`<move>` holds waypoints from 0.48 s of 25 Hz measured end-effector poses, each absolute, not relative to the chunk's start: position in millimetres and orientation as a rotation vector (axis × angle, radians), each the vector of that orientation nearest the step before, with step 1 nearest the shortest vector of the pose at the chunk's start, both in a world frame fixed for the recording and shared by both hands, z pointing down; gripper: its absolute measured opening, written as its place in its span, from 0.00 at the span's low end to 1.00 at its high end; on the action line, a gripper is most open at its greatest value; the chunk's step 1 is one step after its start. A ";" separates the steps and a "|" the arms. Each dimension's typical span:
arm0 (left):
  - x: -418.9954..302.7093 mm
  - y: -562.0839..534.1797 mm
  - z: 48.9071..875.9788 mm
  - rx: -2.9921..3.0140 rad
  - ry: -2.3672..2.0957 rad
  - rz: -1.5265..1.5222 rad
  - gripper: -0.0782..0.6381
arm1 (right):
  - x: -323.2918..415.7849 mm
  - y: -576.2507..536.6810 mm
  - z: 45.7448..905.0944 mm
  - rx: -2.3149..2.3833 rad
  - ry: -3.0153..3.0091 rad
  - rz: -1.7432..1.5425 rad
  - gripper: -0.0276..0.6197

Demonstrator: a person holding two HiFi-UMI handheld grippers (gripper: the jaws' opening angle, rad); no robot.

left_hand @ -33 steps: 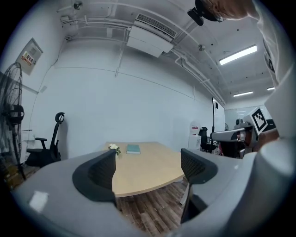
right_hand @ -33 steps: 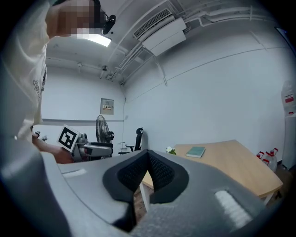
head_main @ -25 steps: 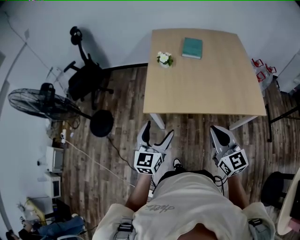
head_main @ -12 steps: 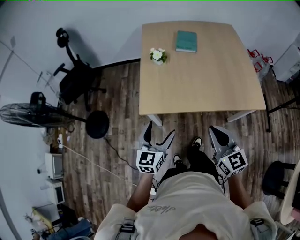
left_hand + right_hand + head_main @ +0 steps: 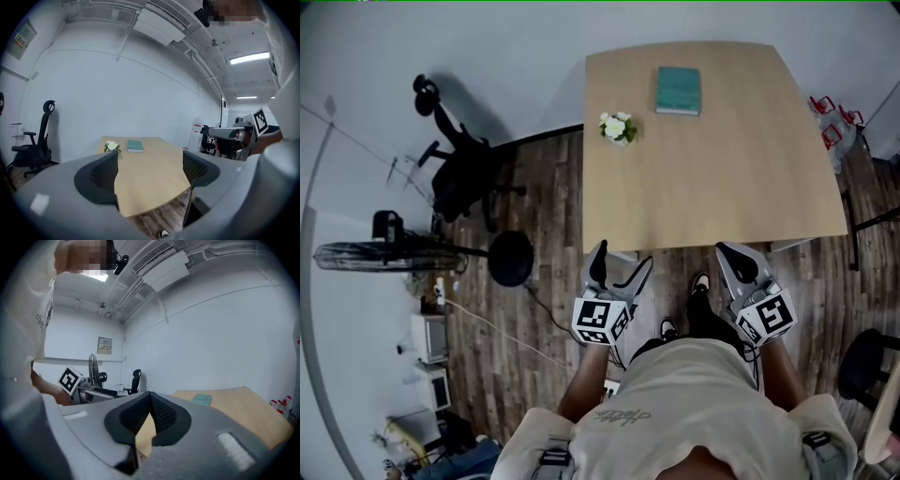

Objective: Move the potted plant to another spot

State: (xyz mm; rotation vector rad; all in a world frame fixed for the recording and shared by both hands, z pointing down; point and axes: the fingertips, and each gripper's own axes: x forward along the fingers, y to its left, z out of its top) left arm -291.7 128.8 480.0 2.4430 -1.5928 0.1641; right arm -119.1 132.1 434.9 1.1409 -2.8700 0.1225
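From your head view, the potted plant (image 5: pixel 618 127) was too small to show its pot. In the left gripper view, a jaw of your left gripper (image 5: pixel 150 159) covered its base. The book (image 5: pixel 678 90) cover was unreadable. The right edge cut off a dark seat (image 5: pixel 862 361).

Bright, even indoor light, ceiling strip lamp (image 5: pixel 250 57) glaring, soft shadows, strong fisheye curvature, dark vignetted corners.

The table (image 5: pixel 712 178) is brought nearer. Its front edge, seen well ahead of the left gripper (image 5: pixel 622 261) and right gripper (image 5: pixel 733 253) a second ago, is now met by both tips in the head view. A shoe (image 5: pixel 700 282) is set forward between them.
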 end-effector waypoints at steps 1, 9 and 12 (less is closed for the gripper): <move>-287.5 117.5 476.5 2.453 -1.592 0.166 0.72 | -116.7 121.7 434.4 1.137 -2.868 0.097 0.05; -258.6 36.8 459.4 2.450 -1.578 0.127 0.71 | -86.6 35.9 437.9 1.151 -2.940 0.230 0.05; -258.8 17.5 460.0 2.422 -1.600 0.138 0.71 | -84.0 10.3 436.3 1.101 -2.960 0.233 0.05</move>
